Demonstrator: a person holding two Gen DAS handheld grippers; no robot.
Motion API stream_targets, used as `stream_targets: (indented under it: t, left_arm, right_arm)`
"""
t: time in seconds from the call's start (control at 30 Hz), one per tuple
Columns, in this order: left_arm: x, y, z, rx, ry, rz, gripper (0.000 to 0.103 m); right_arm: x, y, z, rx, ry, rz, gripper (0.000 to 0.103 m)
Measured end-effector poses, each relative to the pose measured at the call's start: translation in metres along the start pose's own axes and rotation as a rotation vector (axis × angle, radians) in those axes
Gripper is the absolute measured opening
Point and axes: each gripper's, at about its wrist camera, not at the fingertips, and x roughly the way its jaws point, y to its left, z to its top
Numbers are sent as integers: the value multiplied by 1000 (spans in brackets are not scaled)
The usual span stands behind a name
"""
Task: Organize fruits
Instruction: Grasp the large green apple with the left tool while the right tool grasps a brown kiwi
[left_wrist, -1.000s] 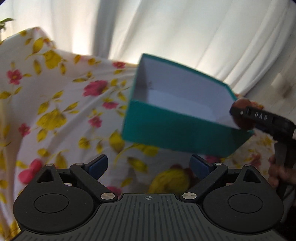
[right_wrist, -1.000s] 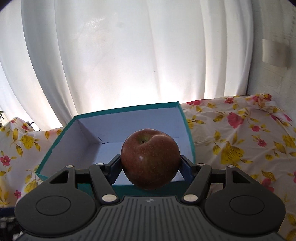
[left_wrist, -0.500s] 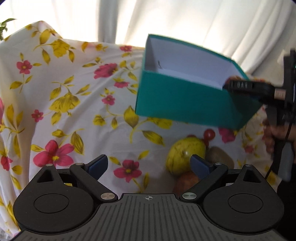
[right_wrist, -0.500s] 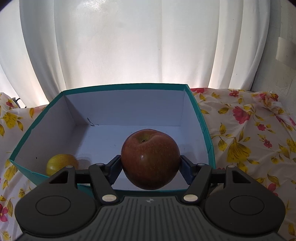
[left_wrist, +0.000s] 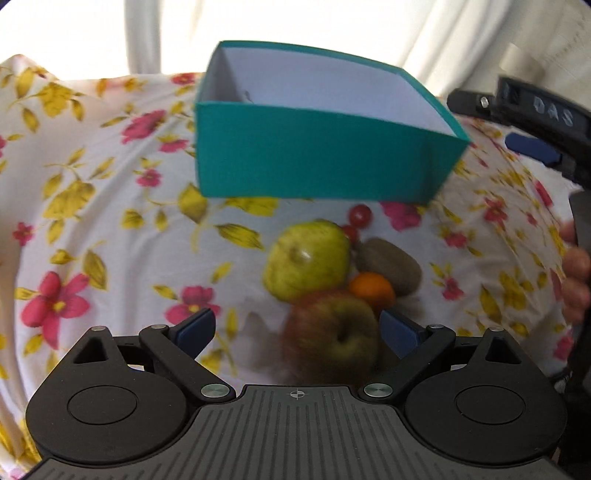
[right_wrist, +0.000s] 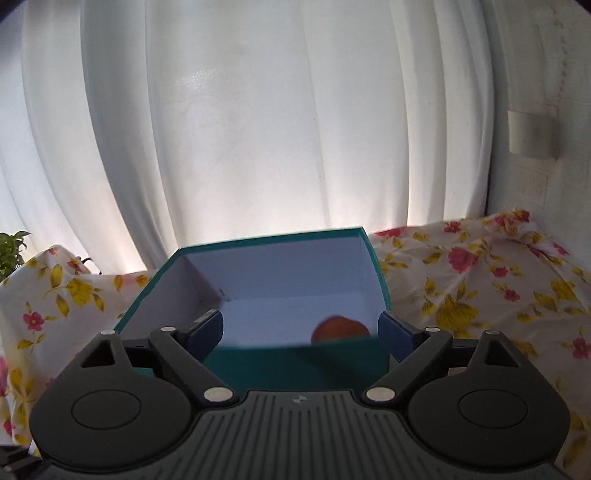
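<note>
**Apple In The Box, Jaws Apart**

Up close, the left gripper (left_wrist: 295, 330) hung open over a blurred red-green apple (left_wrist: 332, 338). Beyond, pear (left_wrist: 306, 264), kiwi (left_wrist: 388, 264) and orange (left_wrist: 371, 290) crowded the floral cloth (left_wrist: 92, 206). The right gripper (right_wrist: 301, 330) had just opened, empty; the red apple (right_wrist: 340, 328) sat half hidden inside the teal box (right_wrist: 295, 358), before white curtains (right_wrist: 258, 129).
</note>
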Motion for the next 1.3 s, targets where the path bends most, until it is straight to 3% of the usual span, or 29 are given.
stream_targets:
  t: [0.27, 0.77, 0.93, 1.0, 1.03, 1.3]
  left_arm:
    - [15, -10, -13, -3, 17, -6, 99]
    - [50, -9, -11, -4, 61, 33, 93]
    - [54, -15, -15, 80, 36, 107, 89]
    - [53, -18, -18, 123, 14, 114, 78]
    - [52, -19, -18, 134, 12, 114, 78]
    - [32, -3, -20, 109, -23, 101, 78]
  right_arm:
    - [-30, -14, -35, 3, 58, -36, 91]
    - [-46, -11, -52, -5, 116, -32, 92]
    - [-48, -7, -60, -11, 139, -30, 92]
    - [-49, -6, -62, -16, 144, -34, 92]
    - [-50, -6, -64, -19, 146, -40, 92]
    - [-49, 9, -80, -54, 196, -31, 92]
